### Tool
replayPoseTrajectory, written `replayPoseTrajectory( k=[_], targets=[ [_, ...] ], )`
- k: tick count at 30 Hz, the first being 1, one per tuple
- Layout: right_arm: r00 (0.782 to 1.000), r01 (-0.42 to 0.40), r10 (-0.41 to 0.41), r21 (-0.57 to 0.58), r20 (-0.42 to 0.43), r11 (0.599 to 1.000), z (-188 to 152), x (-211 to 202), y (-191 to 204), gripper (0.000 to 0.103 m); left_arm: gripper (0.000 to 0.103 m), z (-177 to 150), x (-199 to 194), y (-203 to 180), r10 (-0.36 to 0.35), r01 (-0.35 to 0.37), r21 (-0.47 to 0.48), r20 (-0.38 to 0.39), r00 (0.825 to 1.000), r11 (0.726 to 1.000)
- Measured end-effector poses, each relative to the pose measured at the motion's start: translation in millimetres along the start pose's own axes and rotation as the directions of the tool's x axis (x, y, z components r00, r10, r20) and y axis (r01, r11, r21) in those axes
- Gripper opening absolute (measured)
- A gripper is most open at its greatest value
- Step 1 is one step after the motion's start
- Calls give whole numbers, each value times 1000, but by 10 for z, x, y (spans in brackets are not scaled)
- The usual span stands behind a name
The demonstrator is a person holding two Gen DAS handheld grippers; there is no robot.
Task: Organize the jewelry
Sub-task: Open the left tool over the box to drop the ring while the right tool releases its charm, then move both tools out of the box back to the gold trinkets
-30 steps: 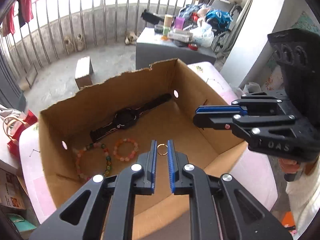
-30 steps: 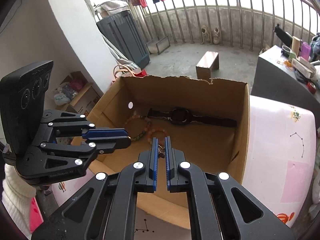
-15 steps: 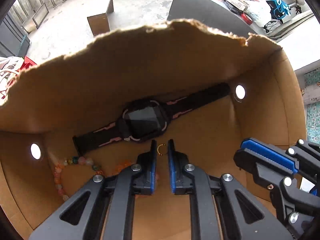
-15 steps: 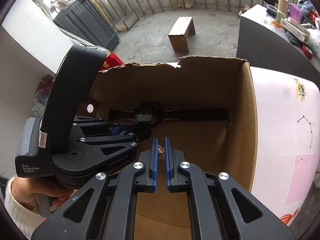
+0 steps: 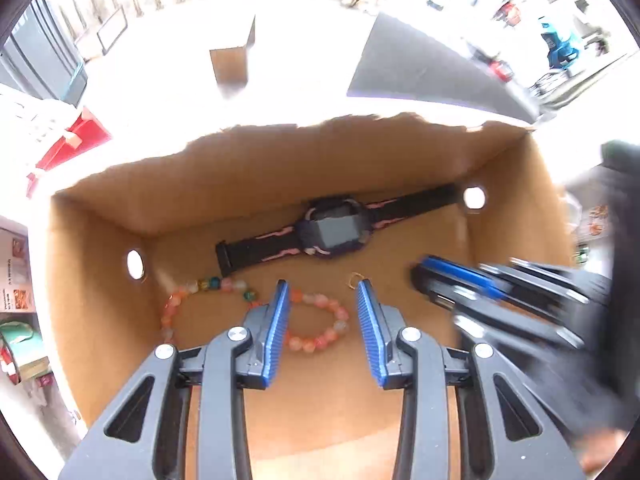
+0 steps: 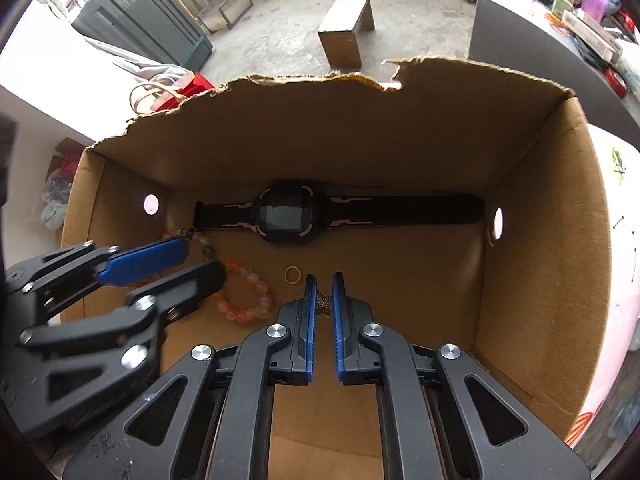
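- My left gripper (image 5: 322, 294) is opening; the ring (image 6: 293, 274) is lying free in the box (image 6: 540, 208).
- My right gripper (image 6: 323, 292) is opening around a charm (image 6: 323, 301), just right of it.

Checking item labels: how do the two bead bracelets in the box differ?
The long bracelet makes a wider loop than the short bracelet. The long bracelet mixes green and yellow beads among pink; the short bracelet is all pink and orange. The long bracelet lies nearer the box's side wall. Both lie on the box floor.
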State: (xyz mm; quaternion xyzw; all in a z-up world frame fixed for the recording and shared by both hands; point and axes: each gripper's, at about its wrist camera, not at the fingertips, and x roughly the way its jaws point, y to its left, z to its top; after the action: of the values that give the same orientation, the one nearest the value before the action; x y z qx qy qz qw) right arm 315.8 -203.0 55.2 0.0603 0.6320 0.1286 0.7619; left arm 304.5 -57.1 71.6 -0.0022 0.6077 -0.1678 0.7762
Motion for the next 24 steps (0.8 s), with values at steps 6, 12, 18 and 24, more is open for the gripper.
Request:
replayPoseTrajectory(
  k=[6, 12, 18, 24],
  targets=[
    [998, 25, -22, 44, -65, 999, 29, 184, -99, 12, 34, -653, -652, -18, -155, 144, 86, 142, 978, 986],
    [979, -17, 22, -27, 205, 999, -284, -526, -67, 12, 34, -1509, -1092, -279, -308, 246, 280, 204, 929, 928],
    [788, -108, 224, -230, 574, 967, -1440, -1547, -159, 16, 34, -2180, -776, -492, -230, 103, 419, 265, 936, 902],
    [813, -79, 261, -346, 520, 935, -2163, -1407, -209, 19, 34, -2337, -28, -519, -107, -75, 524, 308, 945, 848]
  ],
)
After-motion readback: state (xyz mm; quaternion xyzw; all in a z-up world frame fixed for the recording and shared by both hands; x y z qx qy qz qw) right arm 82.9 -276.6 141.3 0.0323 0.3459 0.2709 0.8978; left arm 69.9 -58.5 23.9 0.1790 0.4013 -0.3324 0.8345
